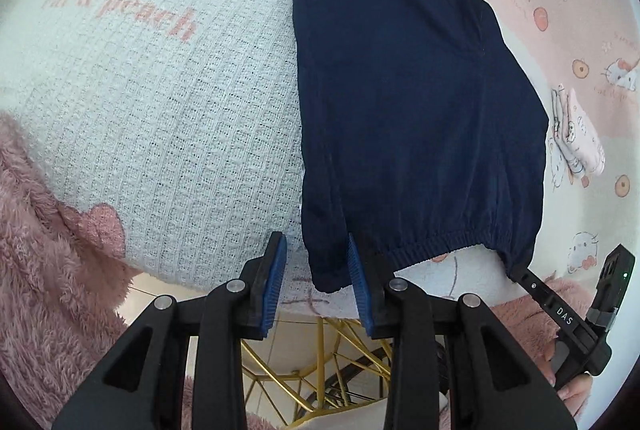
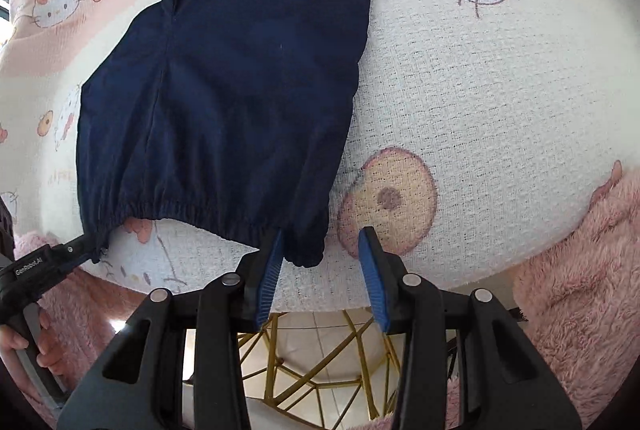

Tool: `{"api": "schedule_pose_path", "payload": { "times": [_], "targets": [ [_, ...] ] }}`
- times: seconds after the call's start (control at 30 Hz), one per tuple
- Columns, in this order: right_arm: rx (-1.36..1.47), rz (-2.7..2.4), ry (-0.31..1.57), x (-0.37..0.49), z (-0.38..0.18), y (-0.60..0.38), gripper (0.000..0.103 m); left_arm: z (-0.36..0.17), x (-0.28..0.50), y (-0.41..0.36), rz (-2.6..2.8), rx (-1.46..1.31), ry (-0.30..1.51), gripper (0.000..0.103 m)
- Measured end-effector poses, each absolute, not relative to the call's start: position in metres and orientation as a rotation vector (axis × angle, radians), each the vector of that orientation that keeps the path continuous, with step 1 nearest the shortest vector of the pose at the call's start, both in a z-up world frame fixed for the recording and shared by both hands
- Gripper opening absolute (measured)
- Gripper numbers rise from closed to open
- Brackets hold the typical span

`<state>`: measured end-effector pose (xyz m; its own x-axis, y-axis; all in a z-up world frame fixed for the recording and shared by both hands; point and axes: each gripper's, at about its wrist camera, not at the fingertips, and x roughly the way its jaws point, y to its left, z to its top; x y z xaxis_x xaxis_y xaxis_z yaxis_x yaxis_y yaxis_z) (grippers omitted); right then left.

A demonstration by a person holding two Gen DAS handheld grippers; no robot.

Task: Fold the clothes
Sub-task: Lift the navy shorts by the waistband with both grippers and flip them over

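In the left wrist view the navy shorts [image 1: 400, 109] lie flat on the waffle-knit blanket [image 1: 180, 109], waistband nearest, and the left gripper [image 1: 316, 246] stands with jaws apart astride one waistband corner. In the right wrist view the right gripper [image 2: 322, 234], jaws also apart, straddles the other corner; the cloth looks light and limp, so the thicker gathered waistband seems the surest hold

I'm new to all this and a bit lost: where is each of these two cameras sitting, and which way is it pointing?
Left wrist: on the left gripper, looking forward over the navy shorts; the right hand shows lower right.
Right wrist: on the right gripper, facing the same waistband; the left hand shows lower left.
Shared: the shorts, the cartoon blanket, the folded pile.
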<state>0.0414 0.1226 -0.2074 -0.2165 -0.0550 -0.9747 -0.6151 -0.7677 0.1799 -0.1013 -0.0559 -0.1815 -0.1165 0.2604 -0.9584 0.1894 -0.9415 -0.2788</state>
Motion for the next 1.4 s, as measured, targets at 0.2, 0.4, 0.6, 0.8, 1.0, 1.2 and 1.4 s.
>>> {"api": "schedule_pose_path", "payload": {
  "times": [0.2,0.4,0.6,0.8,1.0,1.2,1.4],
  "targets": [
    [-1.627,2.062,0.646,0.050,-0.193,0.114,0.042,-0.170,-0.093,-0.056,2.229,-1.992,-0.559,0.034],
    [-1.629,2.087,0.971,0.064,-0.206,0.122,0.040,-0.186,-0.081,-0.051,2.183,-1.978,-0.604,0.022],
    [-1.615,2.153,1.039,0.073,-0.194,0.119,0.009,-0.159,-0.077,-0.055,2.249,-1.870,-0.628,0.011],
    [-1.555,2.234,1.109,0.077,-0.176,0.119,0.009,-0.149,-0.078,-0.060,2.219,-1.898,-0.612,0.011],
    [-1.625,2.187,1.060,0.066,-0.200,0.128,0.009,-0.171,-0.062,-0.055,2.162,-1.991,-0.613,0.011],
    [-1.709,2.145,0.869,0.035,-0.211,0.130,0.011,-0.183,-0.065,-0.045,2.133,-2.078,-0.533,0.021],
    [-1.666,2.148,0.955,0.036,-0.214,0.144,0.024,-0.153,-0.059,-0.042,2.338,-1.981,-0.413,0.021]
  ]
}}
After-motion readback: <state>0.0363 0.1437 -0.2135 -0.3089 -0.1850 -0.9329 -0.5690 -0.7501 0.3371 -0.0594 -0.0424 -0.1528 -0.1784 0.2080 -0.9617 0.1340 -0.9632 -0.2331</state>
